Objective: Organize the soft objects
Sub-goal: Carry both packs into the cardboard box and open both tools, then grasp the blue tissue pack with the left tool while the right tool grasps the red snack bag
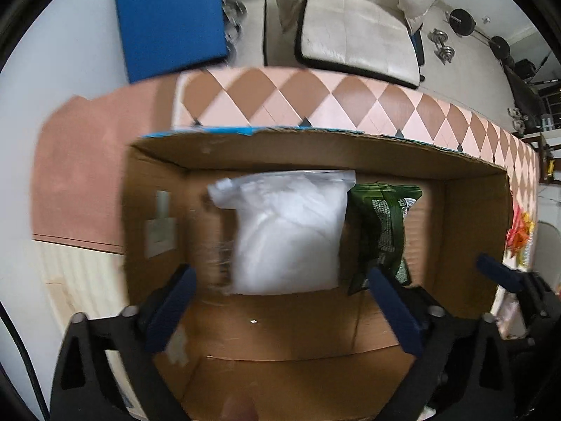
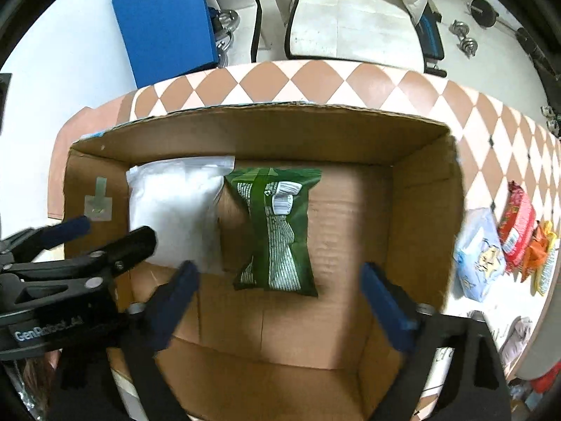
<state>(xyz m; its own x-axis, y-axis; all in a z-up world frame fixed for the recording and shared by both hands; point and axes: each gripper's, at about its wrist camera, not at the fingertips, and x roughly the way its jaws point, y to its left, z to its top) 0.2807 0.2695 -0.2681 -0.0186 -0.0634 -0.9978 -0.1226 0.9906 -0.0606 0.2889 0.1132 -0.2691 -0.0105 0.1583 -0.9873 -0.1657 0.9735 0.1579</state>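
Left wrist view first: left gripper (image 1: 280,310) hangs wide open over the cardboard box (image 1: 315,147), gripping nothing, white bag (image 1: 287,235) lying flat on the box floor. Right wrist view: right gripper (image 2: 280,301) also spread empty above the green packet (image 2: 277,231) just beside that bag. Looks like both got dropped off; next grab should be the packets (image 2: 498,245) waiting on the checkered table (image 2: 350,87).

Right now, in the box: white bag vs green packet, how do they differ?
The white bag is plain, translucent and puffy; the green packet is printed, with a barcode facing up. The white bag lies nearer the cardboard box's left wall as the right wrist view shows it; the green packet sits toward the middle. The green packet looks narrower. Both lie flat, side by side, free of either gripper.
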